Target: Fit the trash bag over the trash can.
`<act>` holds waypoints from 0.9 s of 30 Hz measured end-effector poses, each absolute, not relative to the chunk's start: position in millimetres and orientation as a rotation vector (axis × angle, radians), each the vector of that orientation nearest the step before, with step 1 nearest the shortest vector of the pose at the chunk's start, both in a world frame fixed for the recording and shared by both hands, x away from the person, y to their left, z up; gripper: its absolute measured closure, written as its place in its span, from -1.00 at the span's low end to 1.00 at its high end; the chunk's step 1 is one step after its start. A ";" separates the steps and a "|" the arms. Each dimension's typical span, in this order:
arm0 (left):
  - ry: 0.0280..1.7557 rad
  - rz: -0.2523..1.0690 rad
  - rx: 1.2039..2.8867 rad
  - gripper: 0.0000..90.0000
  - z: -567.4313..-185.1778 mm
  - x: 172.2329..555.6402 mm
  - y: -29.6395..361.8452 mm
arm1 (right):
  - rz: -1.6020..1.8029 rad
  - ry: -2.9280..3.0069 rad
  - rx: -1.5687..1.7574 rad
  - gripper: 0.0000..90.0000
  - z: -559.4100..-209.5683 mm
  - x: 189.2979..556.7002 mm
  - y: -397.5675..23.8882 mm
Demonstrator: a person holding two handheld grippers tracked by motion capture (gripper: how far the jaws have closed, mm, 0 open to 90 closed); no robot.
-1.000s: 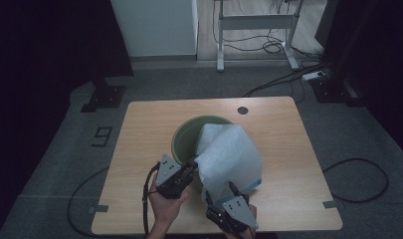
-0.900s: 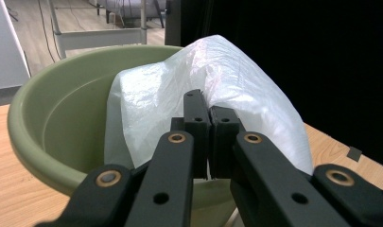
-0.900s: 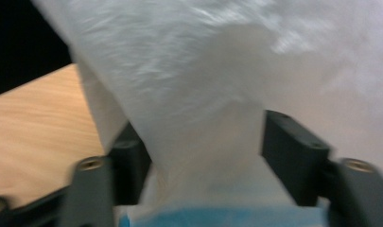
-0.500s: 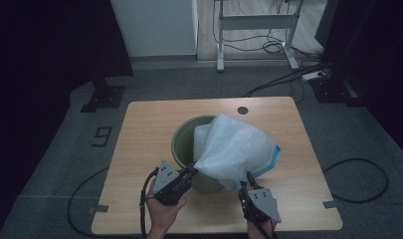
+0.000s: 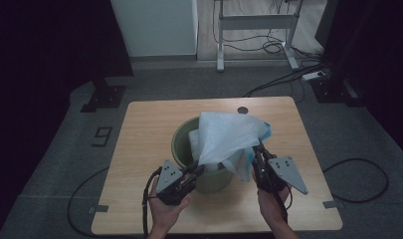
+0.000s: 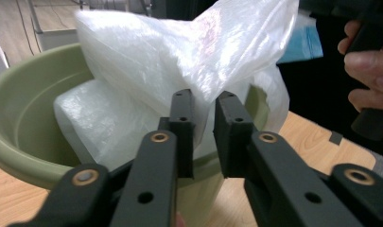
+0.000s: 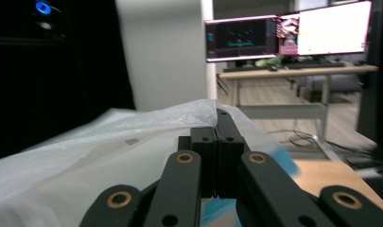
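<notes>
Ideally, the right gripper (image 5: pixel 259 149), jaws clenched on the plastic bag (image 5: pixel 229 135), pulled gently outward while the left gripper (image 5: pixel 198 167), jaws slightly parted around the film, regripped over the green bin (image 5: pixel 181 144).

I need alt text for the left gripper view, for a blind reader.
The left gripper, its black jaws slightly apart, has a fold of a white plastic bag between them. The bag hangs over a green bucket on a wooden table.

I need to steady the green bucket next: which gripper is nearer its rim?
Left. The left gripper sits right at the green bucket's near rim; the right gripper is off to its right side, clamped on the plastic bag.
</notes>
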State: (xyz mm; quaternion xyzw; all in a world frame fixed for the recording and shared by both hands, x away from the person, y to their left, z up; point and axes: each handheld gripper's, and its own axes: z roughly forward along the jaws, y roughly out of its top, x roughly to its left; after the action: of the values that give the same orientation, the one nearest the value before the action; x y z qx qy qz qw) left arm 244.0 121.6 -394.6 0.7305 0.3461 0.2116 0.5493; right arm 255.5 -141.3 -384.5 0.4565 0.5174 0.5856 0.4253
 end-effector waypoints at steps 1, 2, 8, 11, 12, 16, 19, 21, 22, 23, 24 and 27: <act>0.829 0.499 1.712 0.65 -393.7 244.6 123.9 | 1.471 1.298 1.129 0.97 -381.0 257.1 -139.0; 0.829 0.499 1.712 0.55 -393.7 244.6 123.9 | 1.481 1.303 1.117 0.97 -378.3 258.7 -136.5; 0.829 0.503 1.661 -0.02 -378.6 246.3 136.4 | 1.503 1.352 1.063 0.97 -372.2 266.1 -123.8; 0.813 0.516 1.663 -0.08 -371.7 247.7 137.0 | 1.510 1.376 1.043 0.97 -370.7 268.0 -120.0; 0.805 0.523 1.668 -0.09 -368.2 249.3 136.2 | 1.515 1.389 1.032 0.97 -369.7 268.8 -118.0; 0.785 0.533 1.708 -0.14 -357.7 261.5 129.8 | 1.548 1.432 0.985 0.97 -364.4 269.8 -109.7; 0.769 0.525 1.728 -0.15 -353.0 270.9 124.3 | 1.562 1.449 0.959 0.97 -360.3 269.2 -105.4; 0.764 0.521 1.743 -0.13 -352.0 275.9 119.7 | 1.574 1.457 0.946 0.97 -358.6 269.3 -103.6; 0.763 0.524 1.747 -0.08 -351.9 277.4 117.3 | 1.575 1.464 0.938 0.97 -357.8 269.2 -101.9; 0.764 0.534 1.751 -0.02 -352.1 278.5 115.3 | 1.578 1.463 0.937 0.97 -357.7 269.2 -101.4; 0.773 0.559 1.747 0.10 -353.3 280.1 112.6 | 1.581 1.465 0.938 0.97 -357.8 269.1 -101.1; 0.779 0.562 1.741 0.43 -354.8 281.4 110.8 | 1.582 1.469 0.939 0.97 -358.6 268.9 -100.2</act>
State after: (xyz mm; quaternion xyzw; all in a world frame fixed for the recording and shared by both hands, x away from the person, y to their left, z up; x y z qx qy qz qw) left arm 281.4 110.8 -354.8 0.7341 0.3284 0.2370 0.5450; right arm 268.9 -100.2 -358.6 0.3683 0.5761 0.6208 0.3836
